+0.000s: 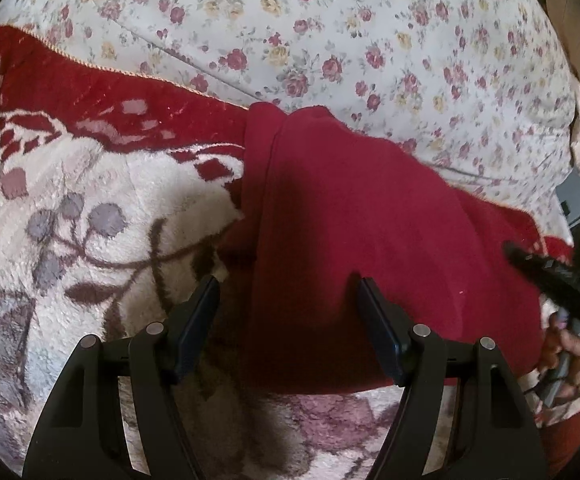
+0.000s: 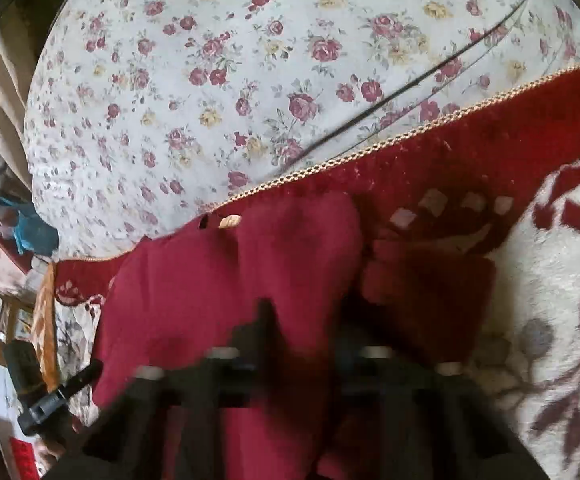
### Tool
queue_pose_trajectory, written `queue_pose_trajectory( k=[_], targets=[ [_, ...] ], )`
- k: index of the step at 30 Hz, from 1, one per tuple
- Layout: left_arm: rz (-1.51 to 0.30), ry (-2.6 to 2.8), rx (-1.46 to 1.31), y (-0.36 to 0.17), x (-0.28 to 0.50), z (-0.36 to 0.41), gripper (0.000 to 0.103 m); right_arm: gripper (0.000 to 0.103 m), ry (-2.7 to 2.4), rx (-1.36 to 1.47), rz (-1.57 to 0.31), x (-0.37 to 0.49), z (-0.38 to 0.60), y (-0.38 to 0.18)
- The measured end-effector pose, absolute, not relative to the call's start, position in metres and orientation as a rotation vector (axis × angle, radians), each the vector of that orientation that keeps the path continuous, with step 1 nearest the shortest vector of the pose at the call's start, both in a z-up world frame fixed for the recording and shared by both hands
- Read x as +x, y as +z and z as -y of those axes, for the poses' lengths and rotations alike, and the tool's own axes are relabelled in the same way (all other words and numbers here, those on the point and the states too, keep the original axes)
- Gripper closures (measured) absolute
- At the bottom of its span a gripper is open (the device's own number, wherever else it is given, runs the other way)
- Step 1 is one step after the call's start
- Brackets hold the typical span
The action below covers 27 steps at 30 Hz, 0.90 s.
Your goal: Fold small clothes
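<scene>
A dark red garment (image 1: pixel 370 240) lies on the plush blanket, partly folded, with a lengthwise crease on its left side. My left gripper (image 1: pixel 286 284) is open just above its near part, with one finger off the left edge and one over the cloth. The right gripper shows at the far right of the left wrist view (image 1: pixel 550 280), beside the garment's right edge. In the right wrist view the same garment (image 2: pixel 218 280) fills the lower middle. My right gripper (image 2: pixel 302 312) is blurred by motion, with red cloth between its fingers; its grip is unclear.
The garment rests on a white and red plush blanket (image 1: pixel 90 200) with a gold trim edge (image 2: pixel 370 148). Beyond it lies a floral bedsheet (image 1: pixel 330 40). Clutter and floor show past the bed edge at left in the right wrist view (image 2: pixel 18 240).
</scene>
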<state>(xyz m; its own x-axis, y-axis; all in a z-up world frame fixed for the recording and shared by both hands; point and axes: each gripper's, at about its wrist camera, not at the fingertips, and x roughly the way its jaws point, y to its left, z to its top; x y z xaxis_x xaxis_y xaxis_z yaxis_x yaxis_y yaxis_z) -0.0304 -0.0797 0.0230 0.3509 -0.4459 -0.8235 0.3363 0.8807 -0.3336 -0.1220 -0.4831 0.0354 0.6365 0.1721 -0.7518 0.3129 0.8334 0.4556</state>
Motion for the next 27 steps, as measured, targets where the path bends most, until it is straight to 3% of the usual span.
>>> queue_pose_trajectory(
  k=[4, 10, 12, 14, 17, 19, 23, 27],
  targets=[
    [-1.072, -0.489, -0.031, 0.025, -0.034, 0.088, 0.032, 0.09, -0.226, 0.317, -0.85, -0.143, 0.464, 0.059],
    [-1.058, -0.463, 0.03, 0.019, -0.035, 0.096, 0.032, 0.09, -0.28, 0.318, -0.941, -0.13, 0.474, 0.023],
    [-1.043, -0.452, 0.038, 0.021, -0.035, 0.094, 0.032, 0.086, -0.271, 0.4, -0.907, -0.139, 0.481, 0.036],
    [-1.024, -0.435, 0.053, 0.024, -0.036, 0.092, 0.032, 0.072, -0.257, 0.464, -0.87, -0.154, 0.484, 0.056],
    [-1.01, -0.408, 0.066, 0.025, -0.034, 0.089, 0.032, 0.062, -0.179, 0.425, -0.788, -0.174, 0.463, 0.088],
    [-1.02, -0.399, 0.066, 0.022, -0.033, 0.088, 0.032, 0.062, -0.11, 0.381, -0.825, -0.175, 0.444, 0.084],
    [-1.033, -0.39, 0.047, 0.02, -0.031, 0.084, 0.032, 0.061, -0.068, 0.33, -1.053, -0.156, 0.417, 0.024],
    [-1.041, -0.379, 0.011, 0.022, -0.03, 0.075, 0.032, 0.061, -0.059, 0.323, -1.003, -0.146, 0.403, 0.062]
  ],
)
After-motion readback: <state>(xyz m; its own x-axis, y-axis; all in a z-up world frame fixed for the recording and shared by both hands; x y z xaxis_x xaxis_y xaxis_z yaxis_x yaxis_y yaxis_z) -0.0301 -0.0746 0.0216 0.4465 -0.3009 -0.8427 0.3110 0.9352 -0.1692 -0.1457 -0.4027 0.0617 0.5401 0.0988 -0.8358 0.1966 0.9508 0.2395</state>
